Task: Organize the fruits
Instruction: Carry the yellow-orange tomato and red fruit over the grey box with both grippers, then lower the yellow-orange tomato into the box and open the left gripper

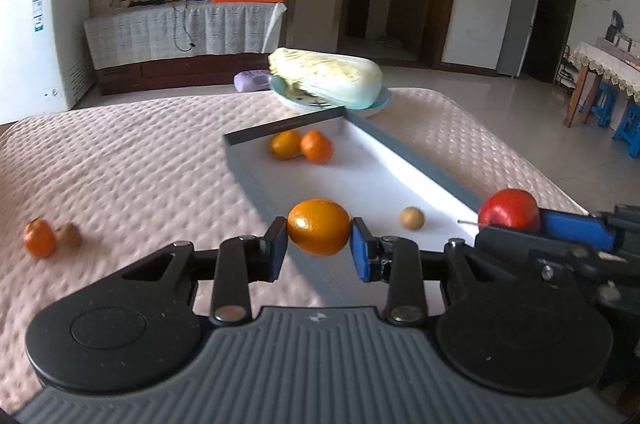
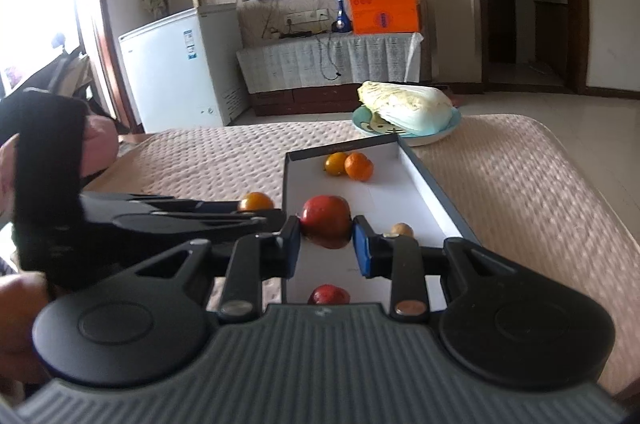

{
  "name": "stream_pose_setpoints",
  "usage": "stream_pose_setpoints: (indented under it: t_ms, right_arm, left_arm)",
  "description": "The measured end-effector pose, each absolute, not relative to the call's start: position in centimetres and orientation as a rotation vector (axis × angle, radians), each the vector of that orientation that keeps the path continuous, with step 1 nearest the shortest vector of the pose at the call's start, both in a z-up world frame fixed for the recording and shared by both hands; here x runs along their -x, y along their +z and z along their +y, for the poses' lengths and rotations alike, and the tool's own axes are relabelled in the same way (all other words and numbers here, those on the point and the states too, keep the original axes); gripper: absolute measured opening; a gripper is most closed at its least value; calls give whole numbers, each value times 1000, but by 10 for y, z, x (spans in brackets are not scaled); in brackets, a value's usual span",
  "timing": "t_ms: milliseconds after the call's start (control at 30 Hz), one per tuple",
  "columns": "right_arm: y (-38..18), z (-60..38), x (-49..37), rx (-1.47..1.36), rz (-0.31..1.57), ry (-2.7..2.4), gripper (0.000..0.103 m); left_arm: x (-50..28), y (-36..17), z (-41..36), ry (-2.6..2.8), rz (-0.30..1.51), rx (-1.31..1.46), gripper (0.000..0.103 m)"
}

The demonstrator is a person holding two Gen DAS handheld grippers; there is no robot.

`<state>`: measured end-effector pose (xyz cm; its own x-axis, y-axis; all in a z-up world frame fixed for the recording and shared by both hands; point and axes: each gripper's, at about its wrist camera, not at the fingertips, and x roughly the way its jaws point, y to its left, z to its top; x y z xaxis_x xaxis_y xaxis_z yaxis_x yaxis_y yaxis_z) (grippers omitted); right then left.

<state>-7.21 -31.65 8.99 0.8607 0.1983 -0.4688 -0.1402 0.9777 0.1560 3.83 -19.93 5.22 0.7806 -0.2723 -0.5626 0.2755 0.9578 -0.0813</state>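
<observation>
**Two fruits in hand, both bound for the tray**

While each gripper carries a fruit, the step in hand looks like the carry-and-drop into the shallow grey tray (image 1: 416, 165) lying on the quilted pink bed (image 1: 132, 159). The left gripper (image 1: 319, 244) has its fingers clenched on a smooth, glossy orange (image 1: 319, 226), held just over the tray's near-left edge. The right gripper (image 2: 326, 244) grips a red apple (image 2: 326, 222), rounded and slightly shiny, above the tray's white floor.

Inside the tray already lie two small mandarins (image 1: 302, 145), touching at the far end, a dull brown longan-like fruit (image 1: 412, 218) and another red fruit (image 2: 329, 295) near the front. Out on the bed remain a mandarin (image 1: 39, 238) and a brownish fruit (image 1: 70, 235), side by side.

The next move likely calls for lowering each fruit close to the hard, flat floor before letting go, since round, firm fruit will roll. Beyond the tray, a leafy cabbage (image 1: 326, 77) rests on a pale blue plate (image 1: 380, 103).
</observation>
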Motion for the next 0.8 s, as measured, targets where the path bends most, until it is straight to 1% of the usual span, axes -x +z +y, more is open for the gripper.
stream_pose_setpoints:
  t_ms: [333,733,767,800]
  right_arm:
    - [87,-332,73,-137,514,111,31]
    - [84,-337,67,-140,539,94,31]
    - [83,-337,67,-140,542,95,31]
    - [82,-337,66,-138,543,94,31]
  left_arm:
    - [-77,37,-243,-314,642,-29,39]
    - [-115,16,-258,-289,688,-55,39]
    - [-116,16,-258,-279,688,-50,40]
    - [-117,17,-257,-272,685,-46,45]
